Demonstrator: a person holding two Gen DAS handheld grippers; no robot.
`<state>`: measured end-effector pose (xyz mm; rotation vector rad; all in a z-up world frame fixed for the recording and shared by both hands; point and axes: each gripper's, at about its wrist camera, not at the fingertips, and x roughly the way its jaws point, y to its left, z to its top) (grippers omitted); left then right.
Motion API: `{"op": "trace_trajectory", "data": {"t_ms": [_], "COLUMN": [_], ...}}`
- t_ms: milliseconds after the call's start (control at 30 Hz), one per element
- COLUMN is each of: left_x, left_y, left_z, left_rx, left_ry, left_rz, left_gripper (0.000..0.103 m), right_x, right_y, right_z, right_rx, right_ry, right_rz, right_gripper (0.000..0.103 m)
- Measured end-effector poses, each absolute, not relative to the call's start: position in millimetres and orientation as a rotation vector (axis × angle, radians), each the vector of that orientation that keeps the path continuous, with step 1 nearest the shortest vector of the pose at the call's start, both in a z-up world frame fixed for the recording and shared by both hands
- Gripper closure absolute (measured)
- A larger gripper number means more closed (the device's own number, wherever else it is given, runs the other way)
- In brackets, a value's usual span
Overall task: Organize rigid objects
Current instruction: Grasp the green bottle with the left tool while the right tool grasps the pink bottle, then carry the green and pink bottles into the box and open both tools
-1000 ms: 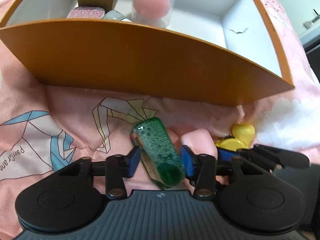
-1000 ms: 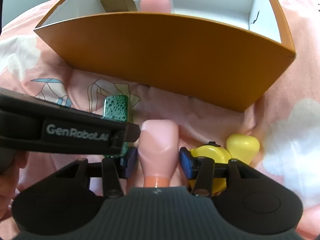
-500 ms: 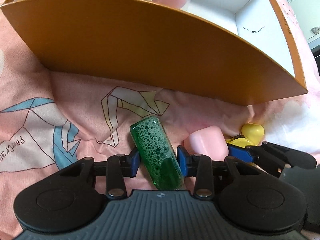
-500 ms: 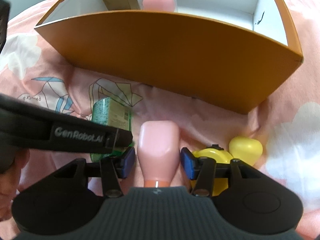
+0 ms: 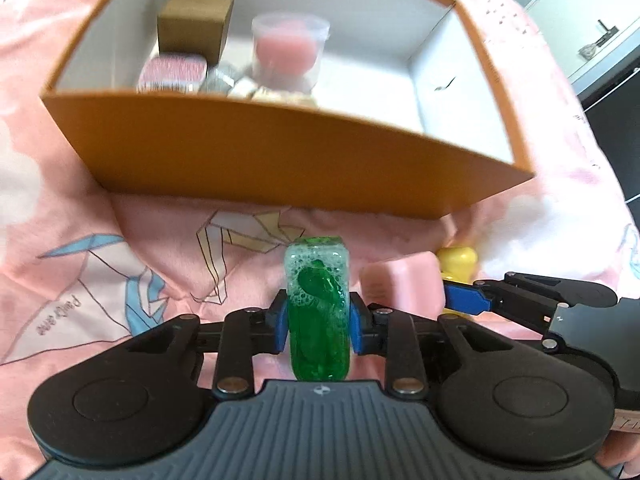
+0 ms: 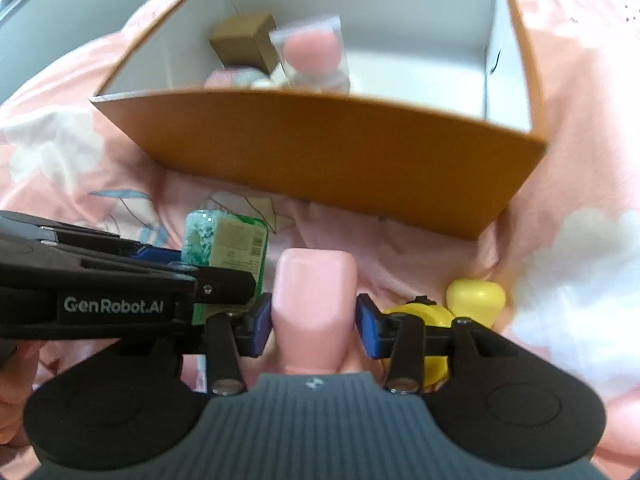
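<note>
A green bottle of foamy liquid (image 5: 316,276) stands straight between the blue pads of my left gripper (image 5: 318,326). The jaws are closing, and the pads press its sides and hold it off the pink cloth. In the right wrist view the same bottle (image 6: 236,240) shows its label. My right gripper (image 6: 314,324) has a pink bottle (image 6: 316,284) between its pads. Its jaws are also closing and both pads touch the bottle's sides. The two grippers sit side by side in front of the orange box (image 5: 280,160).
The white-lined box (image 6: 320,148) holds a brown carton (image 5: 194,24), a clear cup with a pink ball (image 5: 290,52), a pink tin (image 5: 174,74) and smaller items. A yellow toy (image 6: 474,300) lies on the pink cloth right of the right gripper.
Both grippers have risen, so more of the box's inside shows. The left jaws narrowed onto the green bottle, which went from lying tilted on the cloth to straight and lifted. The right jaws narrowed onto the pink bottle.
</note>
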<state>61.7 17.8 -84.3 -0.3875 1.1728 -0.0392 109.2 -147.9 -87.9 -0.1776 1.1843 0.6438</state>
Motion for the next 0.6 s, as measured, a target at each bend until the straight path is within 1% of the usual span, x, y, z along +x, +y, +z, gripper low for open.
{"op": "trace_trajectory", "data": {"t_ms": [333,600], "left_x": [45,49], "left_y": [13,8], "left_z": [-25,19], "left_rx": [-0.337,-0.301], "left_ry": [1.015,0.847], "left_rz": [-0.083,-0.093], "left_gripper": [0.07,0.07], "right_x": [91,95], "right_y": [-166,-180], "right_z": [-32,23], "right_rx": [-0.142,-0.092], "right_ry": [1.033,0.888], "right_rz": [0.613,0.599], "right_gripper": [0.06,0.06]}}
